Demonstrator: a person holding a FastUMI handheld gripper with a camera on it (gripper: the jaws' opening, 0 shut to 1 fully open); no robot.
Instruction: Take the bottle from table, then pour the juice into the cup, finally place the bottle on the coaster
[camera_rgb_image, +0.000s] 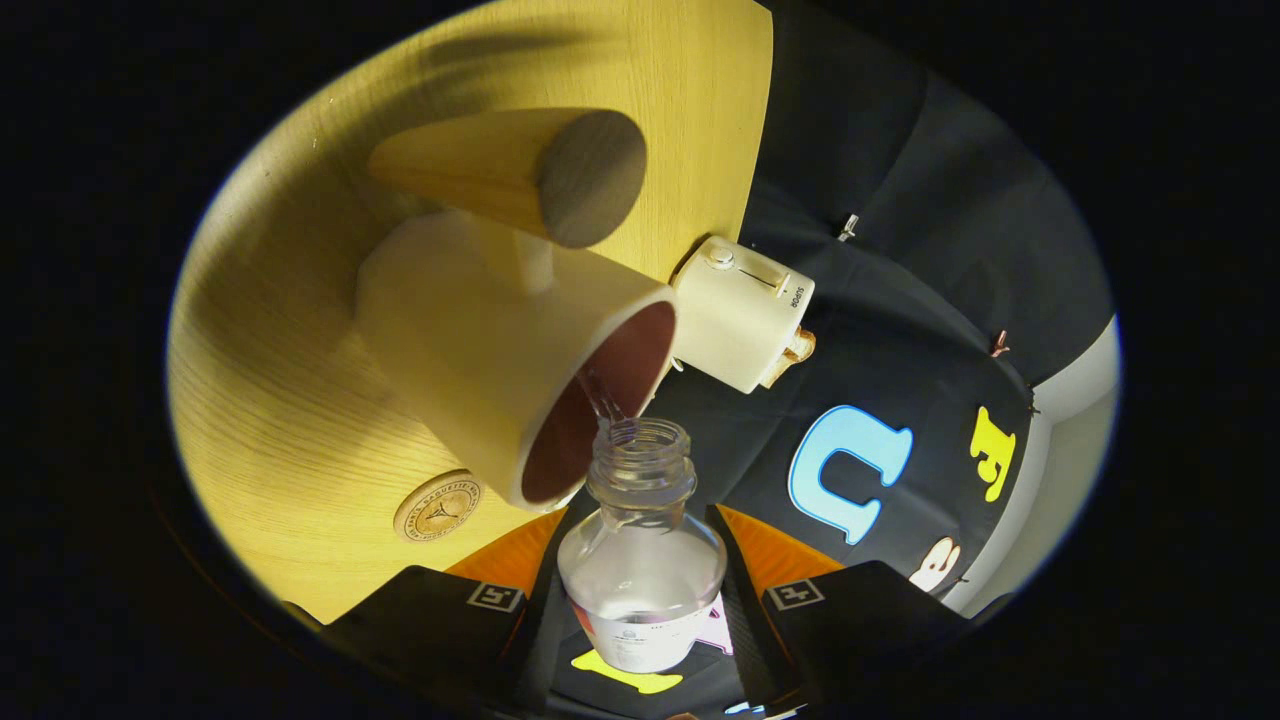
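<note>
The claw grips a clear plastic bottle between both fingers, tipped so its open mouth reaches the cream cup on the wooden surface; a thin stream enters. A round coaster lies beside the cup.

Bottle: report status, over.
Gripper shut on bottle, tipped toward the cup. Liquid running from bottle mouth into the cup. Coaster bare on the table beside the cup. Nothing in the way.
</note>
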